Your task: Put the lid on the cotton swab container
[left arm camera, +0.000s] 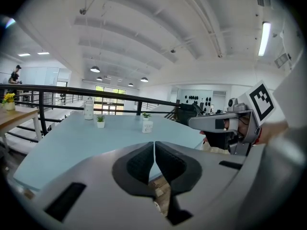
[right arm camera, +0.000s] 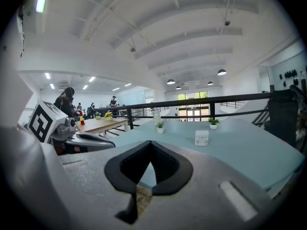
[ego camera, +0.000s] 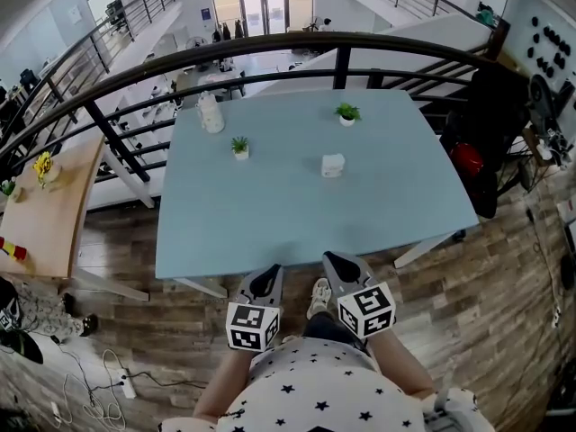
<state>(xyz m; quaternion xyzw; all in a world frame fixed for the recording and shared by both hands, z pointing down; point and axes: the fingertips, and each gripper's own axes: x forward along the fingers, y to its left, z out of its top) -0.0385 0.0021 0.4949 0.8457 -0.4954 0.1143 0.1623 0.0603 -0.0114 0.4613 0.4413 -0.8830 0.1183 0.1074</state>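
Off the left edge of the pale blue table, only the head view shows us a wooden side table with yellow flowers on it. The same view shows a curved black railing along the blue table's far edge. Near the far left corner stands a tall white bottle. A small potted plant in a white pot sits just inward of it.

We hold our left gripper just off the near edge, over the wood-plank floor. Its own view shows the ribbed black pads pressed together along a thin line, with nothing between them.

The cotton swab container stands right of centre on the table, well apart from both grippers and every other thing. From above it is a small, plain white block. The right gripper view adds rounded corners and a faint dotted pattern on its front. We cannot tell from any view whether its lid is on.

Behind it, near the far edge, sits a second potted plant. Our right gripper hangs beside the left one, its textured jaws closed tip to tip and empty. Only the right gripper view shows people standing in the distance beyond the side table.
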